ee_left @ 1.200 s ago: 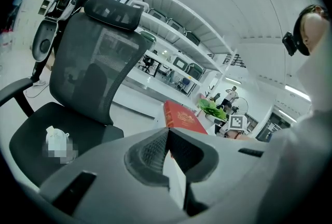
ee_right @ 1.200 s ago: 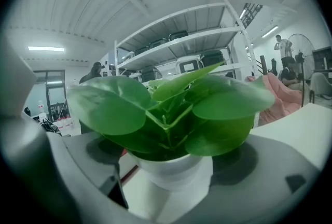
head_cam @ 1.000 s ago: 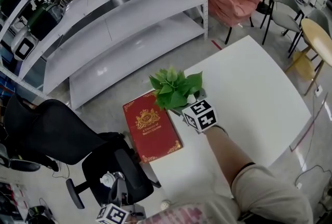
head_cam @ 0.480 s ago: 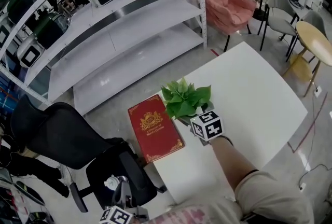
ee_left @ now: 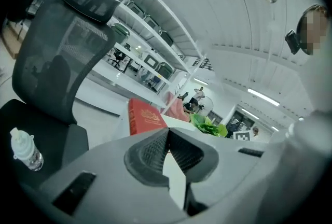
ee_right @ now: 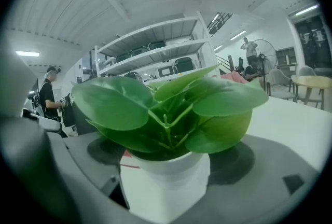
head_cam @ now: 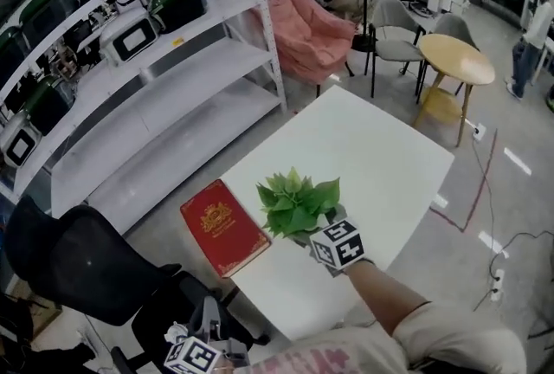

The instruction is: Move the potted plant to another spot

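The potted plant (head_cam: 297, 203) has broad green leaves and a small white pot (ee_right: 166, 179). It is over the near part of the white table (head_cam: 381, 151), right of a red book (head_cam: 223, 225). My right gripper (head_cam: 318, 235) is shut on the pot, whose sides sit between the grey jaws in the right gripper view (ee_right: 166, 166). Whether the pot touches the table is hidden. My left gripper (head_cam: 201, 336) hangs low at the bottom edge, off the table over a black chair. Its jaws (ee_left: 167, 137) meet with nothing between them.
A black office chair (head_cam: 82, 273) stands left of the table, with a small plastic bottle (ee_left: 23, 150) on its seat. White shelving (head_cam: 164, 95) with cases runs along the left. A pink armchair (head_cam: 307, 35), grey chairs and a round wooden table (head_cam: 459, 61) stand beyond.
The right gripper has carried the plant away from the book's far corner, toward the near side of the table. The head view has tipped up and shows more of the room.
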The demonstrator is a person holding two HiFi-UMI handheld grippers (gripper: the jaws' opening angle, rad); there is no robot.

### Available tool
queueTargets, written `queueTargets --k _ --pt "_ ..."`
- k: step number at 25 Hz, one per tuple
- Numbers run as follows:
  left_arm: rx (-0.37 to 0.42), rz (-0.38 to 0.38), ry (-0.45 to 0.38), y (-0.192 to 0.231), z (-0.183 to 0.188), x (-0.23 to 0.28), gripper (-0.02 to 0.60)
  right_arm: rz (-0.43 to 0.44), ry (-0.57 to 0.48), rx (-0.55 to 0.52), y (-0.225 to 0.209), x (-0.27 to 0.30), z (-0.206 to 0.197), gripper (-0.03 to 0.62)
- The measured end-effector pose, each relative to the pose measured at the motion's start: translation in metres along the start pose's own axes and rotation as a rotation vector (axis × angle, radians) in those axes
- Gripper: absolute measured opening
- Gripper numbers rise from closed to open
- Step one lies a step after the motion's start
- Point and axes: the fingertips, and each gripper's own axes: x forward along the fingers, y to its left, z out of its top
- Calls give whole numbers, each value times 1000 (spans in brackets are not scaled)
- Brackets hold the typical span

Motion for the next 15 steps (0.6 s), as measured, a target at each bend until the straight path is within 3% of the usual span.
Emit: queueTargets --k 7,15 --pt "44 -235 28 -52 -8 -6 2 -123 -92 7 32 -107 -5 495" --pt "122 -428 46 -109 -18 -45 2 -166 -222 -20 91 -208 1 495"
